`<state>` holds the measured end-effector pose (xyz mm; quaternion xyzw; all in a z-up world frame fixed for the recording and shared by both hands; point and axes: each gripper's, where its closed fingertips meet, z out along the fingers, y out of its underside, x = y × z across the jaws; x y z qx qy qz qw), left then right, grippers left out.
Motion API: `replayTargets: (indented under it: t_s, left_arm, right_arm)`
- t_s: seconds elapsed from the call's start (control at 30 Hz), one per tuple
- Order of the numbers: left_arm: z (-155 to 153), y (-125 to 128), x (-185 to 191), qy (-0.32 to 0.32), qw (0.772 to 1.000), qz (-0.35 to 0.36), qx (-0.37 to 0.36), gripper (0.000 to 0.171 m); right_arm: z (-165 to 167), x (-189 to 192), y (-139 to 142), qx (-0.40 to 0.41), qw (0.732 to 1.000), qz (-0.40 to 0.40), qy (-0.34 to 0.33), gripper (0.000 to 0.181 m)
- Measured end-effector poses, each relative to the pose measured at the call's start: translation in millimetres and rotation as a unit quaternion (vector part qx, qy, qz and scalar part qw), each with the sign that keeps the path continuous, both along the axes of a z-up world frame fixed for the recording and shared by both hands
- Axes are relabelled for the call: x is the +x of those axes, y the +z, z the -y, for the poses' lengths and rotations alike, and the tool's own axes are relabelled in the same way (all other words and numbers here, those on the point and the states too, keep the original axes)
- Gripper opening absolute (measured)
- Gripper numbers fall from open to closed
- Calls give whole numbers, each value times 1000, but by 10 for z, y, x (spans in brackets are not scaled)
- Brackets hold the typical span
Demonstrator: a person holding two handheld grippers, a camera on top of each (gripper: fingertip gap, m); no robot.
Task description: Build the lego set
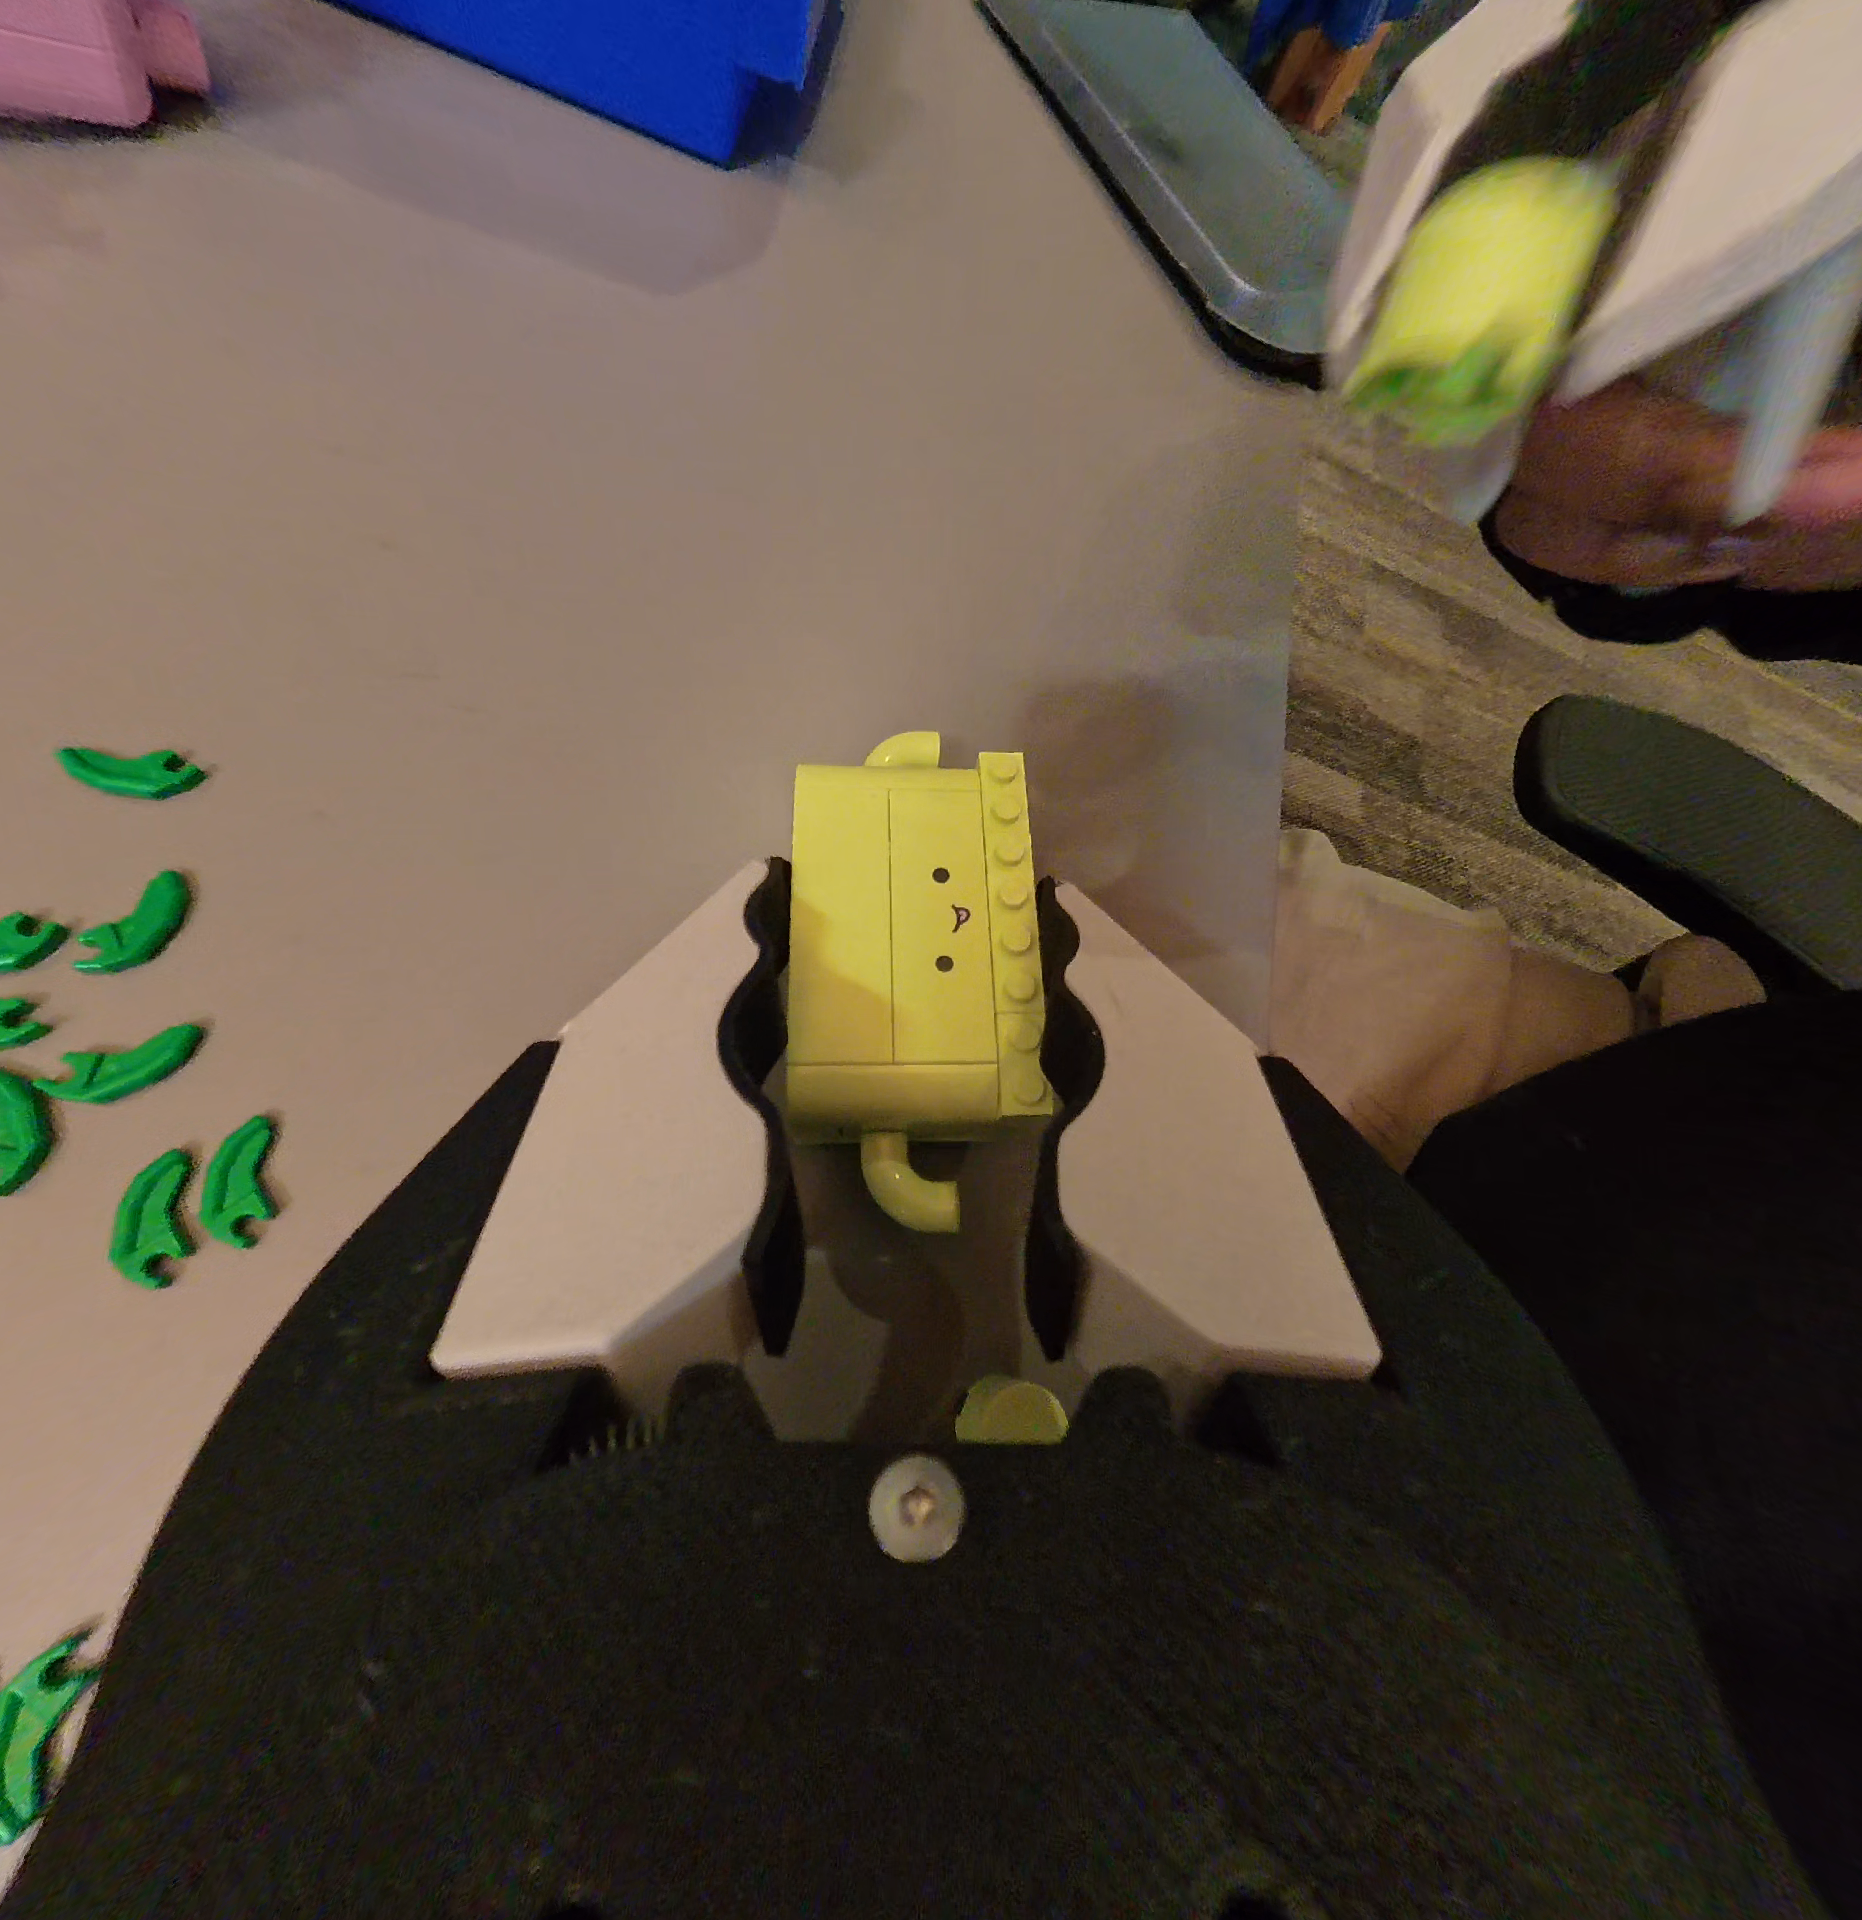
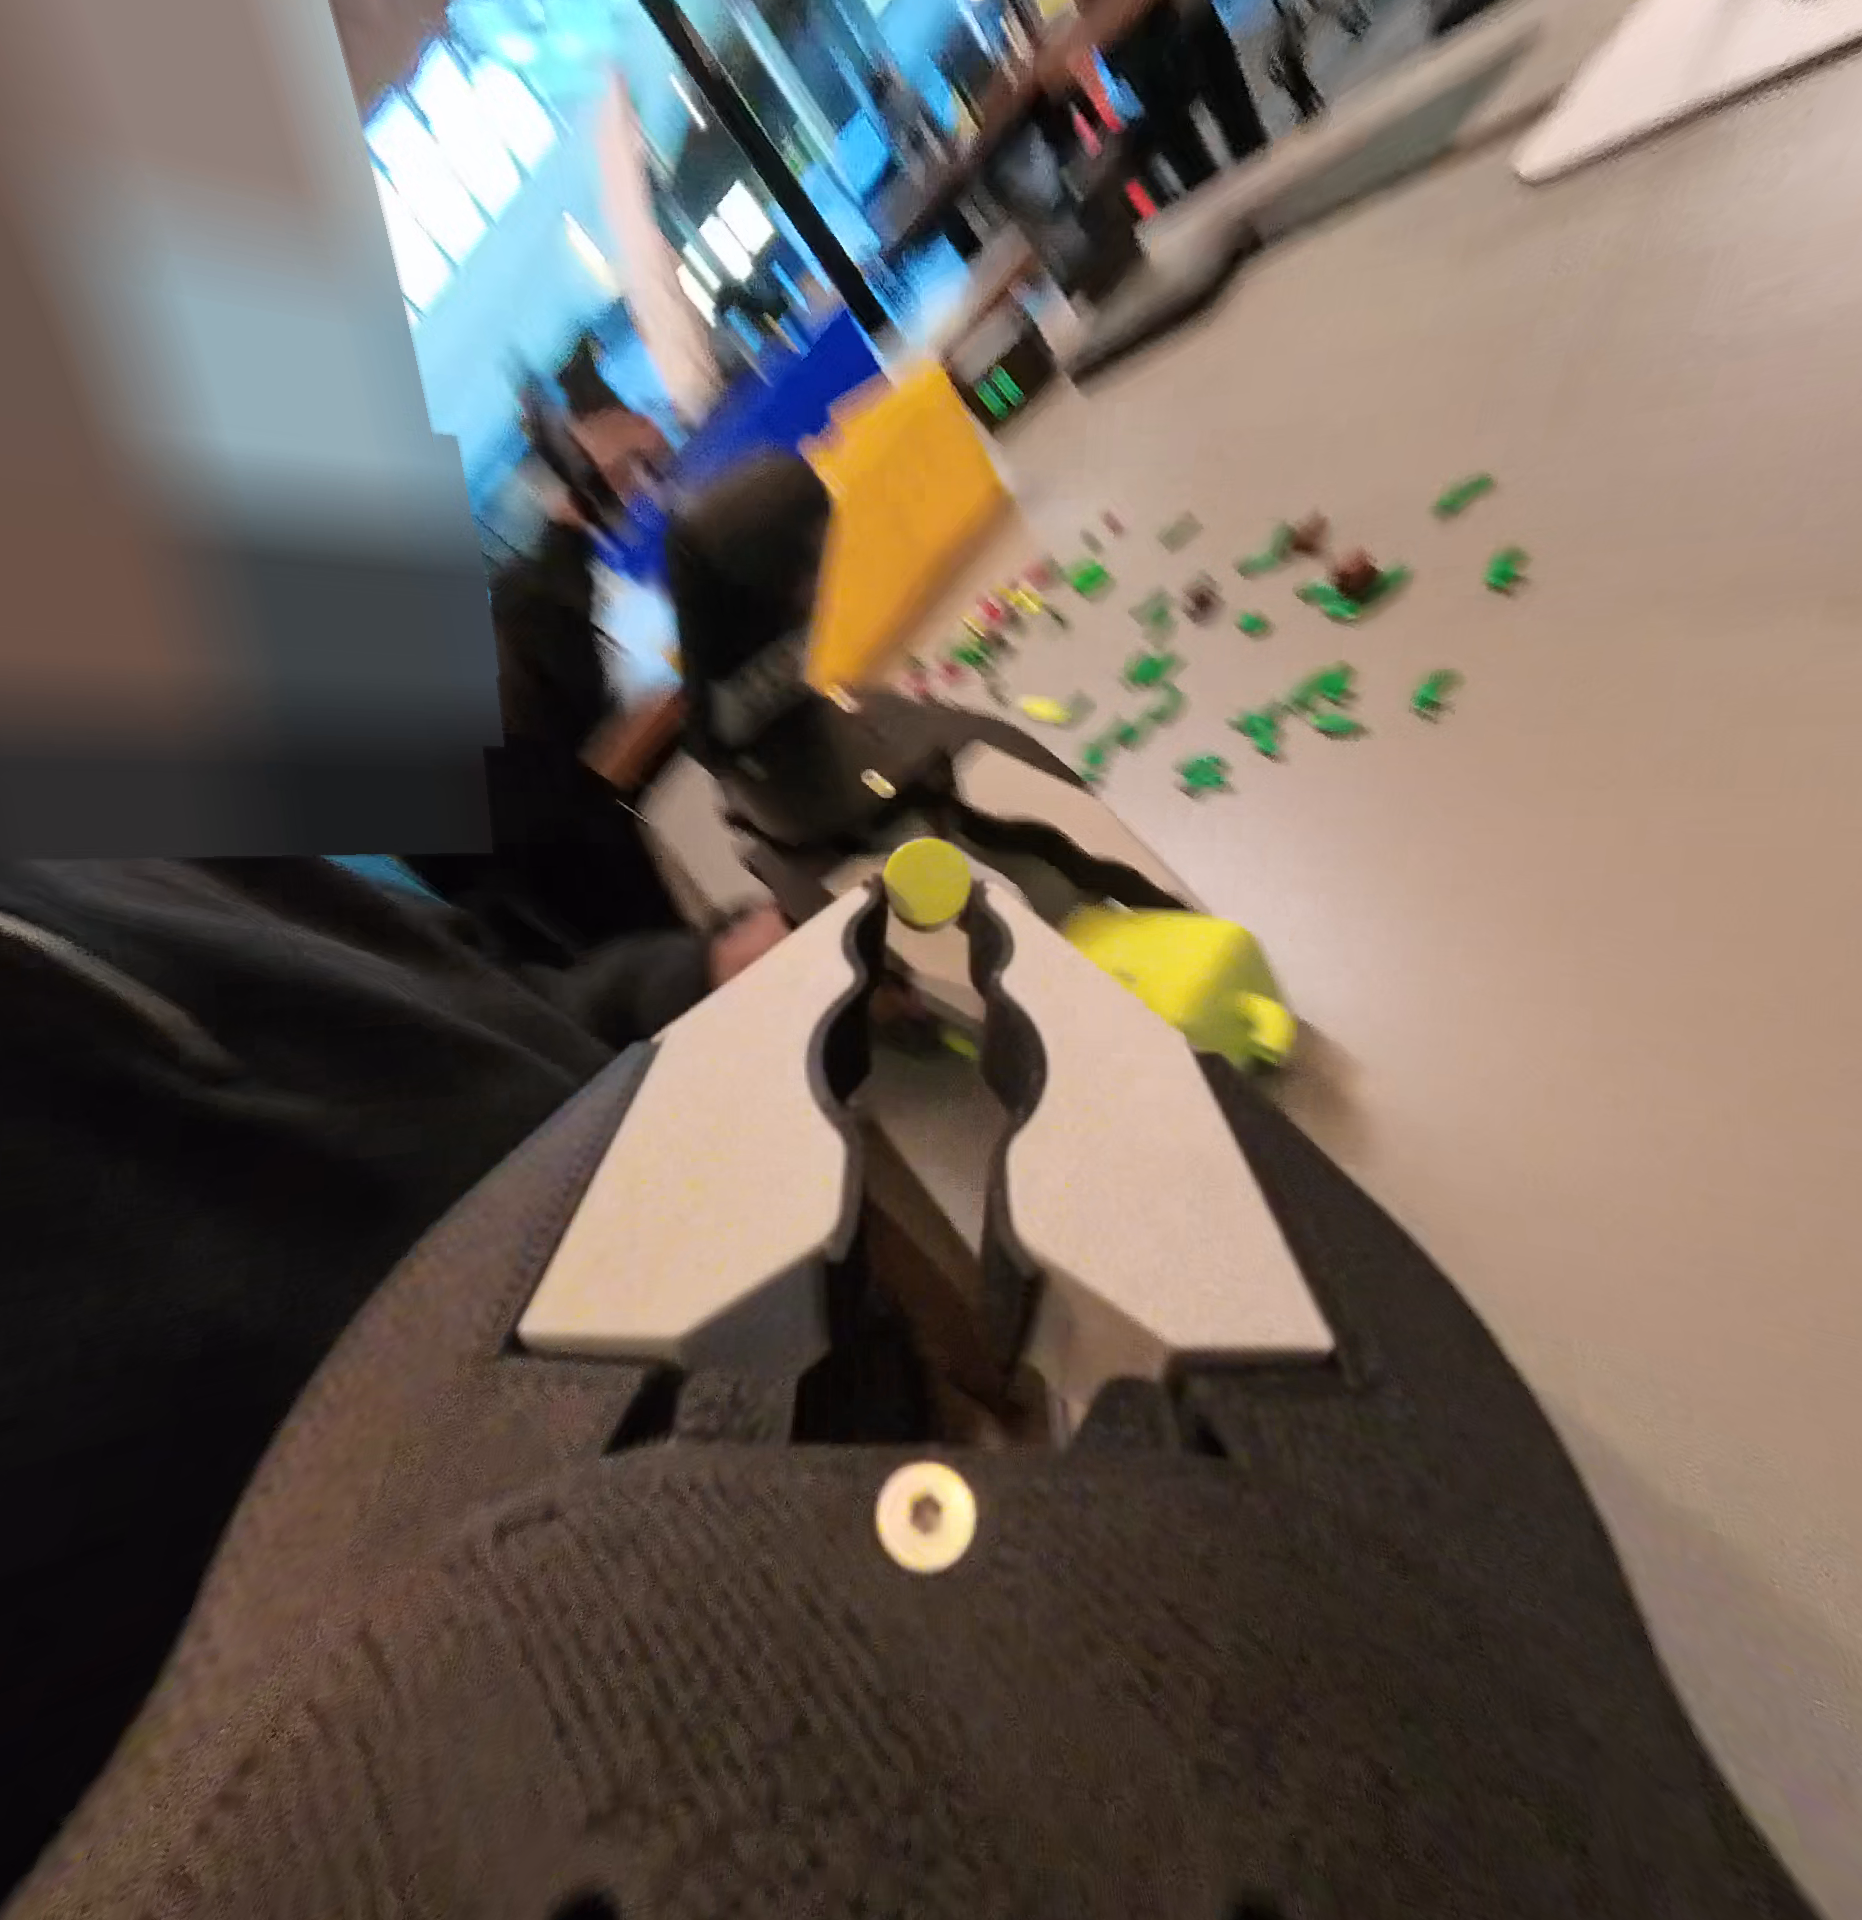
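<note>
Between left tool point(image 1: 911, 987) tips, yellow block point(image 1: 906, 956).

No readable text, labels, brands, numbers or signs appear in either view.

Right wrist view is motion-blurred throughout: the scattered green pieces point(image 2: 1311, 665) cannot be told apart. In the left wrist view the right gripper point(image 1: 1509, 301) is smeared and cut by the edge. Green leaf pieces point(image 1: 18, 1745) run off the left edge.

Dim warm light, soft shadows; right wrist view motion-blurred, edges warped.
</note>
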<state>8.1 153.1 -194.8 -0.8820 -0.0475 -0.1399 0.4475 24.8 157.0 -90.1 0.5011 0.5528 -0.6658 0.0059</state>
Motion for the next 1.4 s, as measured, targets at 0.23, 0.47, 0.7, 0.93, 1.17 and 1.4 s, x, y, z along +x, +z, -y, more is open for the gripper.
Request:
replayTargets:
  t_s: [0.23, 0.47, 0.7, 0.93, 1.17, 1.4]
  left_arm:
    - [21, 2, 24, -6, 1000, 18, 2, 45]
    - [43, 11, 7, 1, 999, 52, 5, 44]
    - [44, 9, 11, 0, 999, 53, 4, 45]
    - [42, -6, 12, 2, 999, 37, 0, 45]
    - [42, -6, 6, 4, 999, 36, -1, 45]
    - [41, -14, 0, 6, 999, 39, -3, 45]
  right_arm:
    - [62, 128, 560, -252, 964, -70, 44, 13]
    - [75, 28, 694, -294, 952, -75, 48, 13]
    - [62, -18, 661, -273, 959, -58, 55, 12]
    - [66, -78, 525, -200, 978, -13, 50, 13]
    - [131, -111, 146, -56, 997, 45, 31, 14]
    - [8, -127, -517, 322, 939, 121, -8, 13]
